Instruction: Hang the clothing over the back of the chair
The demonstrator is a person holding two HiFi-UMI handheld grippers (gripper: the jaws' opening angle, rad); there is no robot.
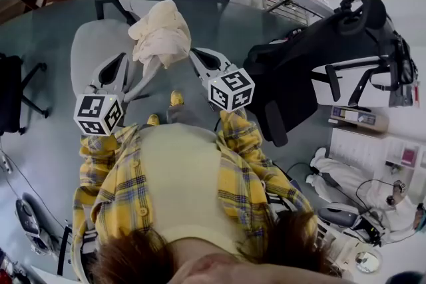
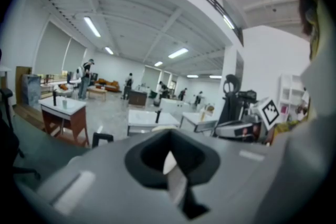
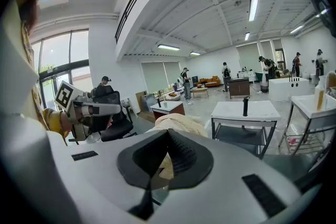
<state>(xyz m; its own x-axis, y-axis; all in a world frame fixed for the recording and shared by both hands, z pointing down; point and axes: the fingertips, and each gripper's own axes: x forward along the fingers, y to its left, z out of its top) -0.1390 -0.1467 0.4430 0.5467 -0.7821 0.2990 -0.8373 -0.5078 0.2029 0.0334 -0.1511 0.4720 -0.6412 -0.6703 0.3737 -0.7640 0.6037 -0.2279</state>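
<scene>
At upper centre of head view, noted clothing [image 1: 162,30]: cream, bunched, raised between both grippers; sits above grey chair [image 1: 90,46], contact with it not confirmed.

Found left gripper [image 1: 145,71] clamped on a fold of the clothing; confirmed in left gripper view, where a pale sliver of cloth is nipped between jaws pressed together. Found right gripper [image 1: 185,53] likewise clamped on the clothing [image 3: 178,126]; confirmed in right gripper view, cream fabric caught between the pads and bulging beyond them.

Step in hand, judged: carrying and positioning; clothing gripped and lifted, not yet draped; nothing lies over any backrest.

Next move, judged: draw the two grips apart to open out the bunch; carry it over the top edge of the backrest; lower until cloth falls on both sides; only then release. Cannot tell from above which edge of the grey chair is its back; to be settled before lowering.

Noted black chair [image 1: 313,70] at right of frame, well apart from the clothing; judged the less likely target.
</scene>
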